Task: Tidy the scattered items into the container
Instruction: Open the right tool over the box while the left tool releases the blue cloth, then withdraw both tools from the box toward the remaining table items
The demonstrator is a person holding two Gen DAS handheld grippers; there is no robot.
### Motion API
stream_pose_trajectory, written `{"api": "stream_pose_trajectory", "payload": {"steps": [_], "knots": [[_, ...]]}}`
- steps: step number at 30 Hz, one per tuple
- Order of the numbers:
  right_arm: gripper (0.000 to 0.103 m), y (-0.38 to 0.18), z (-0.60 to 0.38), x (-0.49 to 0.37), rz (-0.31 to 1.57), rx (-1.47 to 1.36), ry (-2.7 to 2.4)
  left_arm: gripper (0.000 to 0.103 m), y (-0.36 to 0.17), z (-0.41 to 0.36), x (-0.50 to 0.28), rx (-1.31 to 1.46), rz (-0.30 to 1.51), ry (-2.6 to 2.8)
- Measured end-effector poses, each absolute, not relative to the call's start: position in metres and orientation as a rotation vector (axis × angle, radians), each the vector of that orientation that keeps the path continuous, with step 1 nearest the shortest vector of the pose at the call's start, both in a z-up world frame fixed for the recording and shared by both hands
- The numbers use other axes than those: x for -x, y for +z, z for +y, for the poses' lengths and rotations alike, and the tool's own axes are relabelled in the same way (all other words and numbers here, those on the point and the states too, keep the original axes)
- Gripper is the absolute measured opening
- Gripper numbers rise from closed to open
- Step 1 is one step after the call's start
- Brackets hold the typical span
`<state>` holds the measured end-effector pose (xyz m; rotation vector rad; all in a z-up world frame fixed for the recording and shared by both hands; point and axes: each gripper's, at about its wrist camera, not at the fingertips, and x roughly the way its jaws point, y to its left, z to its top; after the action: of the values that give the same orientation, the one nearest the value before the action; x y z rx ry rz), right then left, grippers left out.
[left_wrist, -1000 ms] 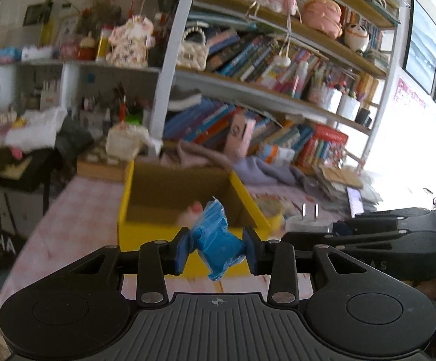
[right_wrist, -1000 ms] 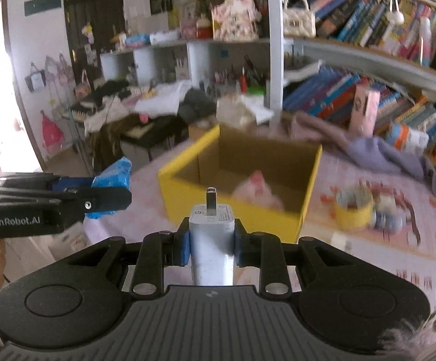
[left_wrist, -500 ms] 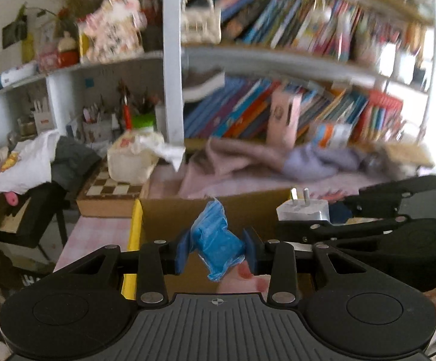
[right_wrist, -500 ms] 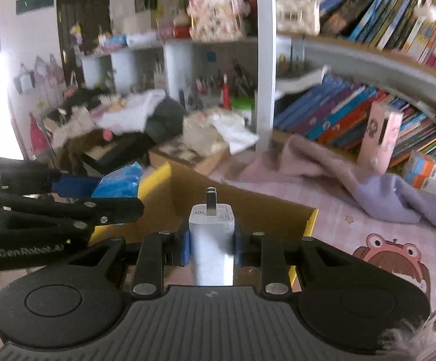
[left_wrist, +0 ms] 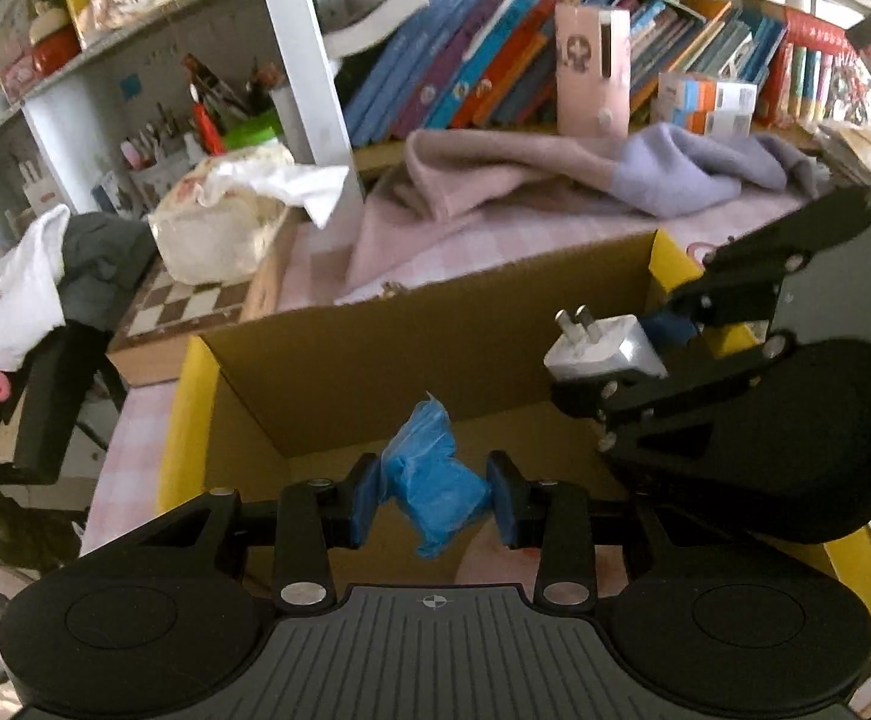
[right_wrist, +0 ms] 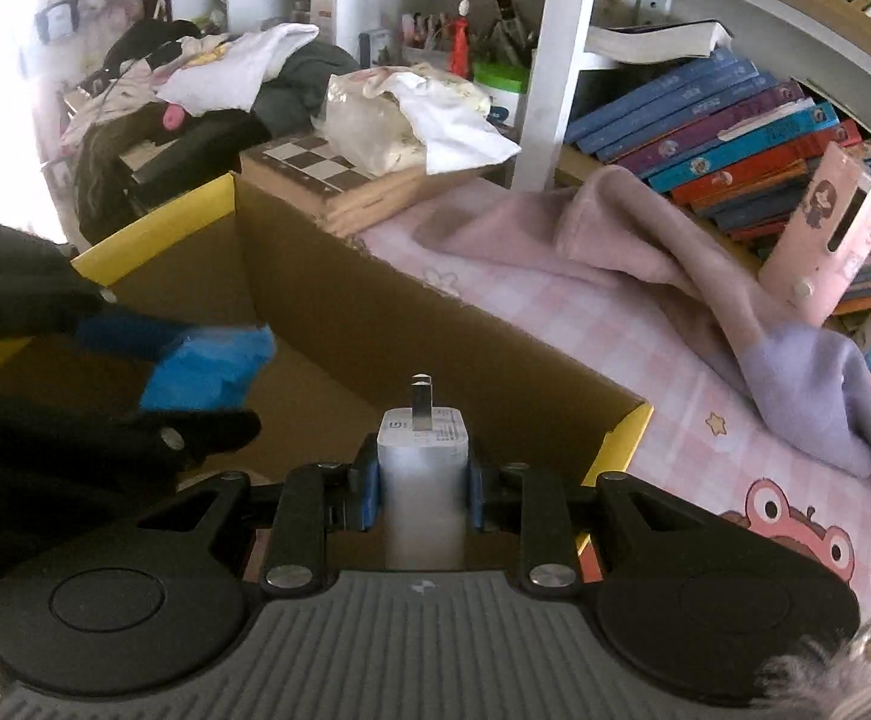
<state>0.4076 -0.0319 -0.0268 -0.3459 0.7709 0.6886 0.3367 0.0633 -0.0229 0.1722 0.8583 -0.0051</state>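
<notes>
A yellow cardboard box (left_wrist: 192, 420) with a brown inside (right_wrist: 339, 312) stands open on the pink checked table. My left gripper (left_wrist: 433, 495) is shut on a crumpled blue packet (left_wrist: 429, 474) and holds it above the box's inside; the packet also shows in the right wrist view (right_wrist: 207, 366). My right gripper (right_wrist: 422, 483) is shut on a white plug charger (right_wrist: 423, 480) with its prongs forward, also over the box. The charger shows in the left wrist view (left_wrist: 603, 348) to the right of the packet. Something pink (left_wrist: 495, 558) lies in the box, mostly hidden.
A pink and lilac cloth (right_wrist: 663, 258) lies behind the box. A chessboard box (right_wrist: 327, 180) with a plastic bag (right_wrist: 387, 114) on it stands at the box's far left. Bookshelves (left_wrist: 495, 72) and a white post (right_wrist: 546, 66) stand behind.
Both grippers have moved forward and down, from in front of the box to over its inside, each still holding its item. The box now fills the lower view.
</notes>
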Motion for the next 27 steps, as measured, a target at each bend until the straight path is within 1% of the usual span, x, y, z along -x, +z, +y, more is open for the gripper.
{"api": "stream_pose_trajectory", "payload": {"steps": [2, 3, 4, 5, 6, 8, 11, 13, 15, 18, 23, 27], "knots": [[0.027, -0.027, -0.034, -0.411, 0.762, 0.334, 0.698, 0.043, -0.022, 0.064, -0.337, -0.168, 0.852, 0.003], [0.028, -0.026, -0.036, -0.413, 0.759, 0.319, 0.703, 0.05, -0.02, 0.064, -0.336, -0.166, 0.845, 0.009], [0.031, -0.025, -0.039, -0.415, 0.754, 0.301, 0.705, 0.06, -0.017, 0.065, -0.335, -0.165, 0.834, 0.016], [0.037, -0.024, -0.042, -0.416, 0.749, 0.28, 0.703, 0.066, -0.013, 0.066, -0.332, -0.16, 0.819, 0.02], [0.04, -0.021, -0.045, -0.417, 0.743, 0.254, 0.703, 0.073, -0.009, 0.066, -0.329, -0.15, 0.8, 0.021], [0.044, -0.012, -0.053, -0.415, 0.726, 0.203, 0.711, 0.073, 0.002, 0.067, -0.321, -0.123, 0.762, 0.015], [0.044, 0.004, -0.065, -0.405, 0.681, 0.154, 0.705, 0.077, 0.018, 0.066, -0.306, -0.097, 0.708, 0.03], [0.045, 0.017, -0.074, -0.395, 0.649, 0.118, 0.701, 0.082, 0.029, 0.064, -0.294, -0.081, 0.666, 0.038], [0.045, 0.029, -0.082, -0.384, 0.619, 0.078, 0.696, 0.085, 0.042, 0.063, -0.279, -0.07, 0.617, 0.037], [0.045, 0.047, -0.092, -0.364, 0.569, 0.024, 0.695, 0.085, 0.059, 0.062, -0.256, -0.085, 0.553, 0.037], [0.045, 0.075, -0.109, -0.322, 0.457, 0.033, 0.675, 0.086, 0.081, 0.067, -0.214, -0.064, 0.46, 0.058], [0.046, 0.087, -0.128, -0.287, 0.405, 0.059, 0.65, 0.095, 0.091, 0.067, -0.166, -0.029, 0.321, 0.141]]}}
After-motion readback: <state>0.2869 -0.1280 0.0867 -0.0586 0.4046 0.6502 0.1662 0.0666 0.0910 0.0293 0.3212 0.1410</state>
